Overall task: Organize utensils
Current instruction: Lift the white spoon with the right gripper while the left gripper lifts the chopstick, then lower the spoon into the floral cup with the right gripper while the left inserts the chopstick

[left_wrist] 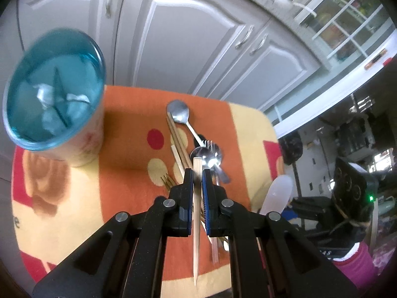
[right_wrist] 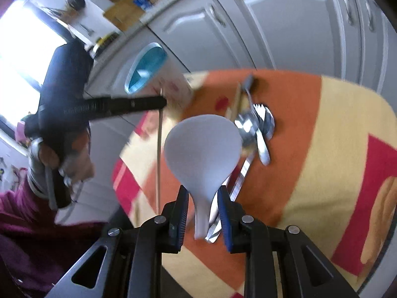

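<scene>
While the left gripper [left_wrist: 197,181] pinches a chopstick [left_wrist: 196,223] and the right gripper [right_wrist: 202,196] clamps a white rice paddle [right_wrist: 203,146], both utensils could swing and miss the blue-rimmed cup [left_wrist: 53,92] at upper left.

Both handheld tools: matte black plastic two-finger left gripper [left_wrist: 197,176] & right gripper [right_wrist: 203,193], w/ blue ribbed pads inside each finger [right_wrist: 224,206], round silver pivot screws [left_wrist: 122,216] on angular linkage arms w/ triangular cut-outs. Green LED on right unit's body. Person wears magenta knit sleeve [left_wrist: 357,265]; grey cuff visible.
</scene>
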{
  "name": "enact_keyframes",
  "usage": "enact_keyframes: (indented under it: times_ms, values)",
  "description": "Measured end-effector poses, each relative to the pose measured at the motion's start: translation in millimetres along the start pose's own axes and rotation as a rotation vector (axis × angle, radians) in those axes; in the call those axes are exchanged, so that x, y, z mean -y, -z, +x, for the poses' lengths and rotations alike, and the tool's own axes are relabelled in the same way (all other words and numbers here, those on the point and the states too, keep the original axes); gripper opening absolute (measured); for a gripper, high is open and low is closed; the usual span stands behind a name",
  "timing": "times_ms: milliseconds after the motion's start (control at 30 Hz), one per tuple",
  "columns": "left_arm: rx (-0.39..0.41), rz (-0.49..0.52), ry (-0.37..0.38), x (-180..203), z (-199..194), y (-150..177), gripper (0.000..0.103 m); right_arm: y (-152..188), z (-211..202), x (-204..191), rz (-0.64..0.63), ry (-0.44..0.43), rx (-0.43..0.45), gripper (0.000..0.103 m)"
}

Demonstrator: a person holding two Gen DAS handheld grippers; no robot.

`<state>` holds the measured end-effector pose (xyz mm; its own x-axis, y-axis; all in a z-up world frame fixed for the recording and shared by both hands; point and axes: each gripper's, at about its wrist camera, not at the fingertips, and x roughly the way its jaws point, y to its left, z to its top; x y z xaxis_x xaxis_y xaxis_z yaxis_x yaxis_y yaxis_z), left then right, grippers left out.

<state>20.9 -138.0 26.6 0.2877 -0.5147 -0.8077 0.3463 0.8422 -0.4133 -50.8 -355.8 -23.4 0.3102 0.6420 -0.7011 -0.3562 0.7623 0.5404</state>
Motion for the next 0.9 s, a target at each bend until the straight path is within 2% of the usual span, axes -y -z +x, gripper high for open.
enact_keyframes:
  times_ms: [300, 467, 700, 900]
  values:
    - [0.109, -0.005, 0.007, -8, -67, -1, 0.005, -36, 3, -42, -0.079, -0.014, 0.068, 0.022]
    - [0.197, -0.024, 0.015, -19, -116, -16, 0.005, -63, -3, -65, -0.127, -0.027, 0.096, 0.022]
    - [0.368, -0.034, -0.051, -37, -182, -59, 0.005, -119, 7, -100, -0.176, -0.056, 0.159, 0.022]
    - [0.466, -0.06, -0.156, -62, -190, -102, 0.005, -173, 29, -126, -0.192, -0.035, 0.251, 0.022]
